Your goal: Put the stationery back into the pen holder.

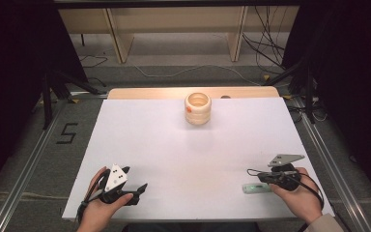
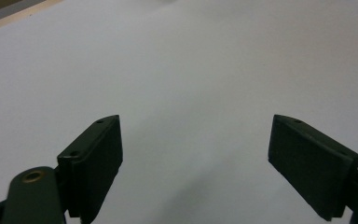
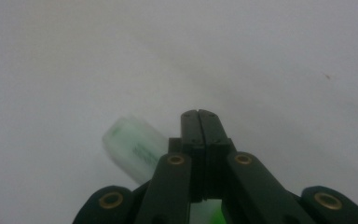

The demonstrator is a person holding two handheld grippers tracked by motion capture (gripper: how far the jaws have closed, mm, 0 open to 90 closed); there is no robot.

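A small white and green tube lies flat on the white sheet near the front right. My right gripper hovers right over it with its jaws pointing left. In the right gripper view the jaws are pressed together with nothing between their tips, and the tube lies just left of and beneath them. My left gripper rests at the front left. Its jaws stand wide apart over bare sheet.
A pale wooden ringed cup with an orange mark stands upright at the back centre of the sheet. Behind it runs the table's wooden edge. Metal rails flank the table, and cables lie on the floor beyond.
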